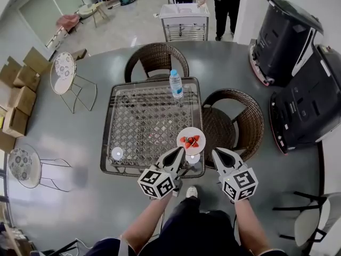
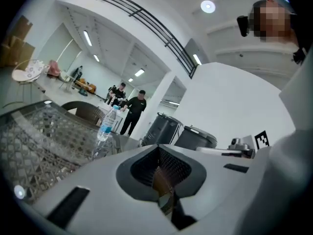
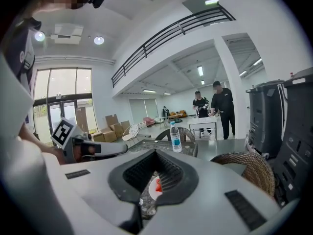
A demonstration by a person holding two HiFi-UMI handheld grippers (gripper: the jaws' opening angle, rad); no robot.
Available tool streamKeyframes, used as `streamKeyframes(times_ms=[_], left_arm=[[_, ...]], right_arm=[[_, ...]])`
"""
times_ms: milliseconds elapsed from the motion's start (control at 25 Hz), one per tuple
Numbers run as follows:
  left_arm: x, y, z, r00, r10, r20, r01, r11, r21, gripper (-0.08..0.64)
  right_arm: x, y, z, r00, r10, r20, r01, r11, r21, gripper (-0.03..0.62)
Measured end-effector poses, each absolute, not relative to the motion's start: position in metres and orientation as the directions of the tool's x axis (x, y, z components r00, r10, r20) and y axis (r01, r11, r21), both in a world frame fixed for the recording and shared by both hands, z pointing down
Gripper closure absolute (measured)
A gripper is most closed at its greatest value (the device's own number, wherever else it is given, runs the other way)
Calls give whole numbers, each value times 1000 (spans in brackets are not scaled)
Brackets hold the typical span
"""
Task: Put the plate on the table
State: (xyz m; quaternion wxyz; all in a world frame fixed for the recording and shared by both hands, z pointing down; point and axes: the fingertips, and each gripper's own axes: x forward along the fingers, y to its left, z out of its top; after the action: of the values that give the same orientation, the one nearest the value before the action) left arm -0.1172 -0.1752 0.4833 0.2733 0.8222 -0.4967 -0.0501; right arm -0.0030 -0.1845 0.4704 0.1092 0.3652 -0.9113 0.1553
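The room was wide, with a grey floor (image 1: 80,127) and a stack of cardboard boxes (image 1: 18,89) at its left edge. Two big black machines (image 1: 285,36) (image 1: 309,103) stood on the right. One square table (image 1: 144,116) stood in the middle, its clear glass top laid over woven wicker. Two wicker chairs (image 1: 157,57) (image 1: 242,119) were drawn up to its far and right sides, and two wire chairs (image 1: 64,71) (image 1: 24,164) stood well apart on the left. One white cart (image 1: 184,17) stood at the far end, with two people beside it.

The left gripper (image 1: 179,151) and the right gripper (image 1: 215,152) hovered over the table's near edge, each with its jaws drawn together and nothing between them.

One water bottle (image 1: 176,84) stood upright at the far edge. One white plate (image 1: 197,133) lay flat on the glass near the near right corner, just ahead of both grippers and touching neither, with a few strawberries (image 1: 189,141) on it. Two small round discs (image 1: 117,153) (image 1: 193,158) lay on the glass, one just beside the plate.
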Motion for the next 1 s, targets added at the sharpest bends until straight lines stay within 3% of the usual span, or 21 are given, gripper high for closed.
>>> streamKeyframes(times_ms=[360,1000], left_arm=[[-84,-153,409,599,-792,120,-787,-554,271,552],[-88,-147,386,593,-798,104,-789,-551,270,552]], right_arm=[[-17,-187,428,-741,-643,195,-671,714,-199,588],[-37,-177,388,-789,-606,104,-615,776,-140,588]])
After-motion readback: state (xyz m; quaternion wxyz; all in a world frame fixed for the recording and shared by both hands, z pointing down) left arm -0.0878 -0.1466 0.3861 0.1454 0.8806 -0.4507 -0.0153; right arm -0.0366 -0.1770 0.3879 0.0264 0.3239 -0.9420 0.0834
